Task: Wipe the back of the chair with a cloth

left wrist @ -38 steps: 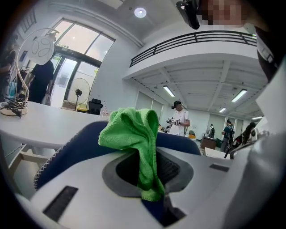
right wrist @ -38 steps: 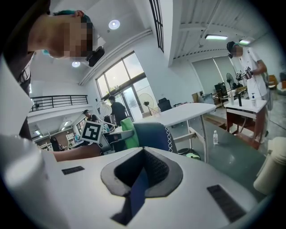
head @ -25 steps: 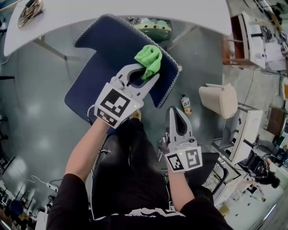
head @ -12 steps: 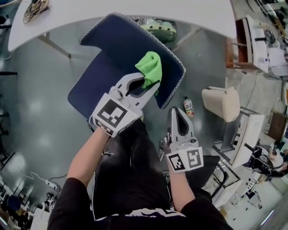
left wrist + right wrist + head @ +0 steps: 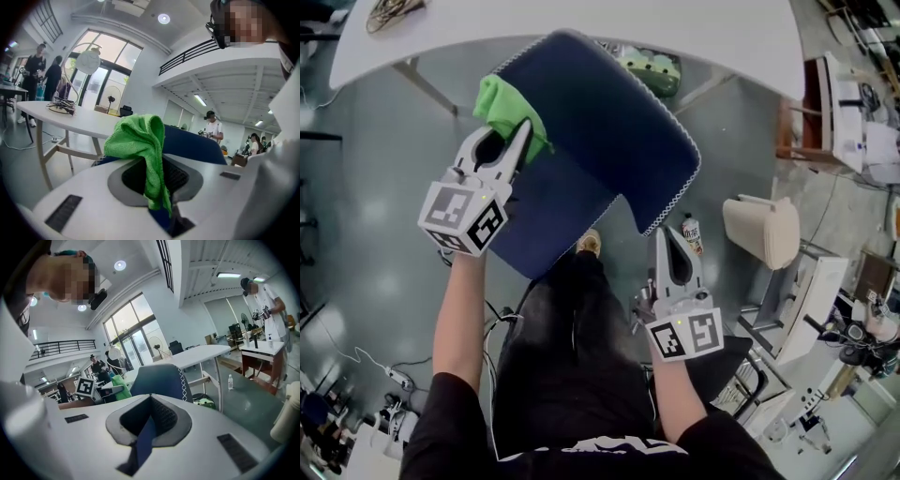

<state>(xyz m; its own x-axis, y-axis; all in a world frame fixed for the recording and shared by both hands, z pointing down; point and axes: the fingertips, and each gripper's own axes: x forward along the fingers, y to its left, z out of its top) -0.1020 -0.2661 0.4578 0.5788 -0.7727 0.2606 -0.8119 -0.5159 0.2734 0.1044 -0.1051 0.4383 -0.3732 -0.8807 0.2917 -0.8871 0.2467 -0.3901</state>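
The dark blue chair back [image 5: 609, 112] with white stitched edging stands below me, its seat [image 5: 548, 202] nearer my legs. My left gripper [image 5: 506, 131] is shut on a green cloth [image 5: 508, 105] and holds it against the left edge of the chair back. In the left gripper view the cloth [image 5: 138, 140] hangs bunched between the jaws, with the chair back [image 5: 192, 145] just behind it. My right gripper [image 5: 667, 234] is shut and holds nothing, off the chair's right corner. In the right gripper view the chair [image 5: 159, 378] and the cloth [image 5: 121, 385] lie ahead.
A white table [image 5: 581, 28] runs along behind the chair, with a wire object [image 5: 394, 9] on it and a green thing [image 5: 652, 70] under it. A small bottle [image 5: 691, 232] stands on the grey floor beside a beige bin [image 5: 759, 220]. Desks and people stand farther off.
My left gripper has carried the cloth across the chair back from its right side to its left edge. The right gripper has stayed where it was.
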